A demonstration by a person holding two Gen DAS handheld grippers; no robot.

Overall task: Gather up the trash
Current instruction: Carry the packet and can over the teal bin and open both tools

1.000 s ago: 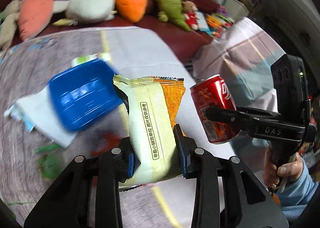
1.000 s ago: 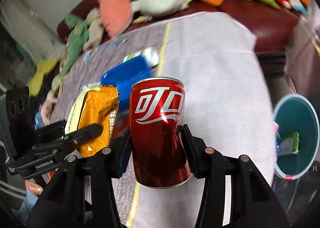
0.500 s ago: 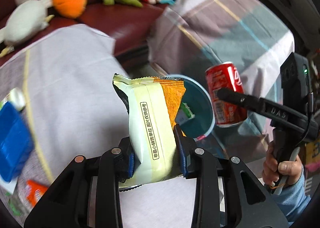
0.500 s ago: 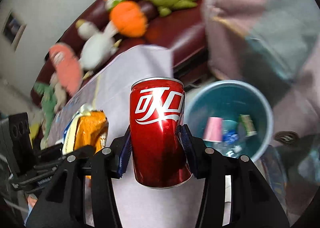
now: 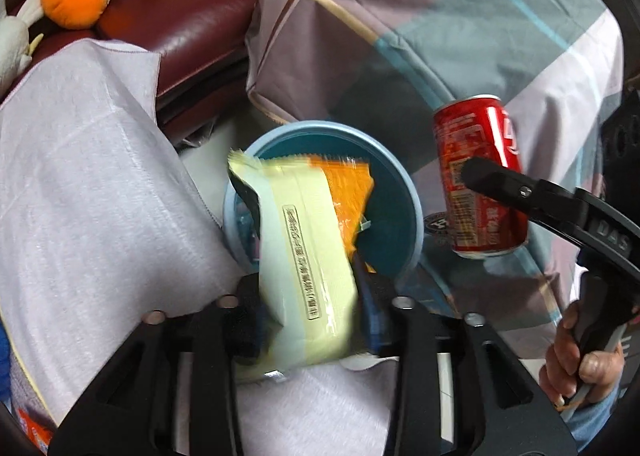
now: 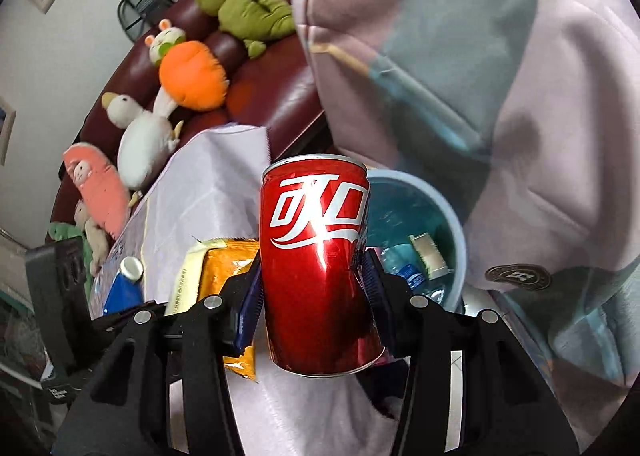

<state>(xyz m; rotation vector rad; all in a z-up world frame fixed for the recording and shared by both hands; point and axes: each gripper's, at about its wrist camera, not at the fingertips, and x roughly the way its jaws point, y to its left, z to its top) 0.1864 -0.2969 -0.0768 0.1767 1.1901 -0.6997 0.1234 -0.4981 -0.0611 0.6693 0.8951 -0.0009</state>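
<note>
My left gripper (image 5: 308, 304) is shut on a yellow and orange snack bag (image 5: 308, 240), held over the near rim of the blue trash bin (image 5: 400, 183). The bag also shows in the right wrist view (image 6: 216, 276). My right gripper (image 6: 316, 292) is shut on a red soda can (image 6: 316, 264), held upright beside the blue trash bin (image 6: 452, 223), which holds several pieces of trash. In the left wrist view the can (image 5: 480, 175) hangs just right of the bin.
A table with a pale cloth (image 5: 88, 183) lies left of the bin. A dark red sofa (image 5: 192, 11) with plush toys stands behind. A plaid cover (image 5: 420, 23) drapes furniture behind the bin. A blue container (image 6: 124, 288) lies on the table.
Both grippers have swung from over the table to the bin at its edge, carrying the bag and the can. The bag now sits over the bin's near rim.
</note>
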